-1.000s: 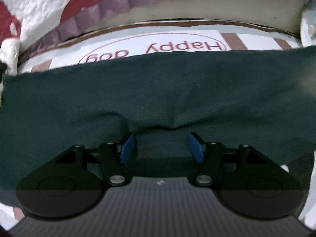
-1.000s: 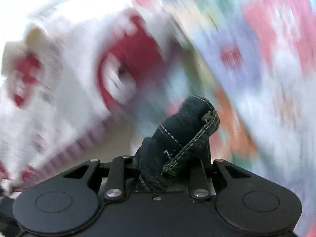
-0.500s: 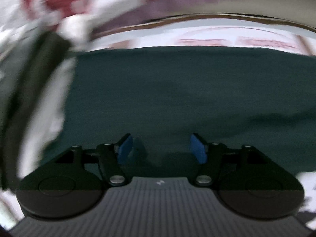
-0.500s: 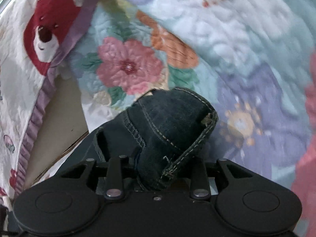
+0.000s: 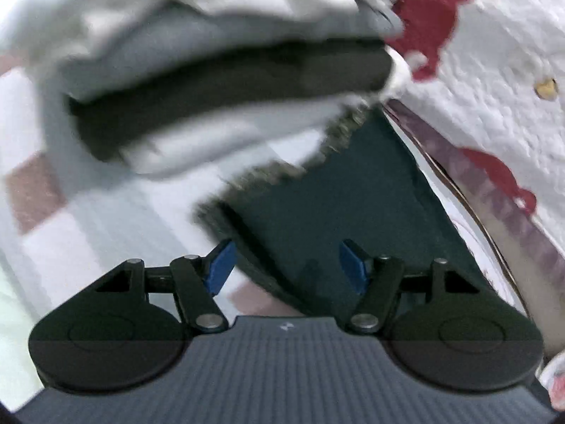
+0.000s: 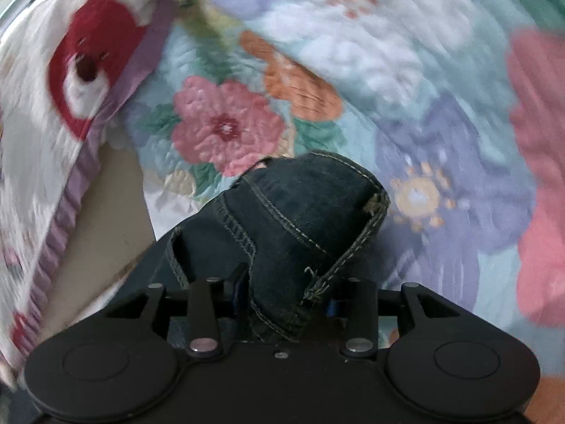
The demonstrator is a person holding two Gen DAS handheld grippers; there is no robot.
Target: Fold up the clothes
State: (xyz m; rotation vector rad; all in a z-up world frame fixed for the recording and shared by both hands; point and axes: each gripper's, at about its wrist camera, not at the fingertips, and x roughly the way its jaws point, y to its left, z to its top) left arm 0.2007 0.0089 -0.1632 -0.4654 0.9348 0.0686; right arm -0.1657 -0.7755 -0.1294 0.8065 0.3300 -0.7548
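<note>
In the left wrist view a dark green garment (image 5: 339, 205) lies flat with a frayed end (image 5: 282, 173) toward the upper left. My left gripper (image 5: 286, 265) hovers over that end, open, its blue pads (image 5: 220, 265) apart and holding nothing. In the right wrist view a bunched fold of dark denim (image 6: 300, 219) with pale stitching stands up between the fingers of my right gripper (image 6: 286, 296). Its jaws are opening. The blue right pad (image 6: 331, 306) shows beside the cloth with a small gap.
A blurred stack of folded white, grey and dark clothes (image 5: 212, 70) sits beyond the frayed end. A white quilt with red bears (image 5: 494, 88) rises on the right. Behind the denim spreads a floral quilt (image 6: 406, 113), with the bear quilt (image 6: 70, 81) at left.
My left gripper swept sideways along the dark garment to its frayed end and rolled; the folded stack came into view. The right gripper's jaws widened around the denim bunch, which spread out.
</note>
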